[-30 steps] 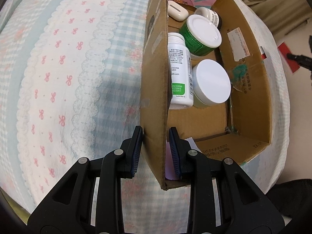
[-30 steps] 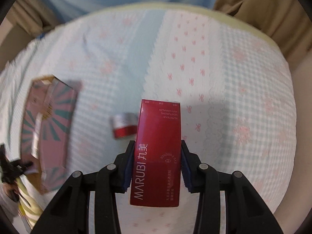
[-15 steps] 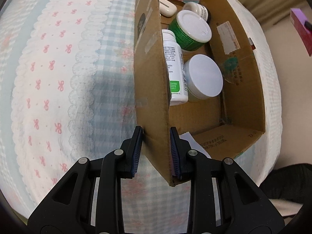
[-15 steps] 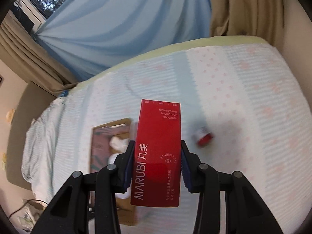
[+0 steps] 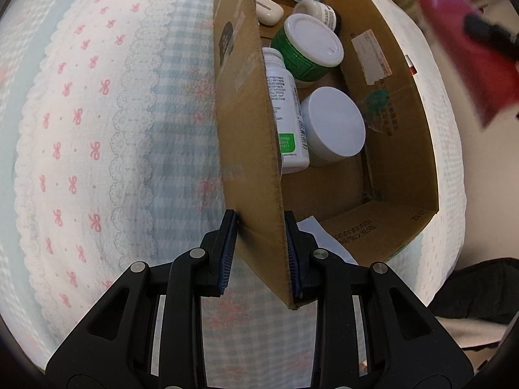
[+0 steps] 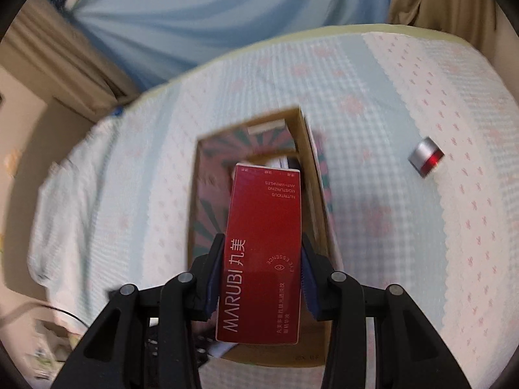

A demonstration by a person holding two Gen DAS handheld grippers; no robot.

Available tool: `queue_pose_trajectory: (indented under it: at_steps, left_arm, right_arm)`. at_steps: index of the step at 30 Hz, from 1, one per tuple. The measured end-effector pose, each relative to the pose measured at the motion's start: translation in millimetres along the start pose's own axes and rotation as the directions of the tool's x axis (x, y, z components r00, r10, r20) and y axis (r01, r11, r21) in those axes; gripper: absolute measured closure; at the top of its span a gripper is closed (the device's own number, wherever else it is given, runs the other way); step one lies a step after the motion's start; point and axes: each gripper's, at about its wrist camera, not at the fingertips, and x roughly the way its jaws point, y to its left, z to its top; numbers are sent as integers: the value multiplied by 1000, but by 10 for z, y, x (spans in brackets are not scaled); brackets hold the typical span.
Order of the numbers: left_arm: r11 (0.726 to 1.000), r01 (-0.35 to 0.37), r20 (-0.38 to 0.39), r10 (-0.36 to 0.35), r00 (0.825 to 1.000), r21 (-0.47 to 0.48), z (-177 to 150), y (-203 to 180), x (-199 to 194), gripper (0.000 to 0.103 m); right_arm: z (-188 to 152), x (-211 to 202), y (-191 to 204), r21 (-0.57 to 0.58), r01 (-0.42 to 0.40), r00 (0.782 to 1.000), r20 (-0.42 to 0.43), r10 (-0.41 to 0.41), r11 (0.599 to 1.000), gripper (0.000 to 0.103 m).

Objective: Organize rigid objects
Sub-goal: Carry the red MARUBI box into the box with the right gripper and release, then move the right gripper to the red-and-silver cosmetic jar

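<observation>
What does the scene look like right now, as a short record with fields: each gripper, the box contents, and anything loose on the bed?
left gripper: shut on cardboard box wall
right gripper: shut on red Marubi carton, above the box
box contents: green jar, white-lidded jar, white pill bottle, white earbud case
loose on bed: red and silver jar

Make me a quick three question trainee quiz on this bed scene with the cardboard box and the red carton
1. True or false: the left gripper is clamped on a wall of the cardboard box.
2. What does the right gripper hold? A) red carton B) green jar C) white bottle
3. Fill in: the small red and silver jar lies on the ____, outside the box.

Key: 1 true; 2 A; 3 bed
</observation>
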Motion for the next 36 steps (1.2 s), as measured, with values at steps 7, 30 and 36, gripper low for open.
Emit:
queue_pose_trajectory:
  at_steps: [7,30,36]
  left_arm:
    - [1000,17,4,-17,1000,-19,-32,41,24,78]
    - [999,22,1,-22,1000,-28,-35,47,98,78]
    - [999,23,8,-23,1000,-30,-57,51,79,78]
  right_arm:
    - [-446,328,35,6,68,997,-32,-68,998,64]
    - [-532,253,-168,69,78,997,2,-79,995,0]
    - [-489,91,-207,53,70,997,18,-71,996,0]
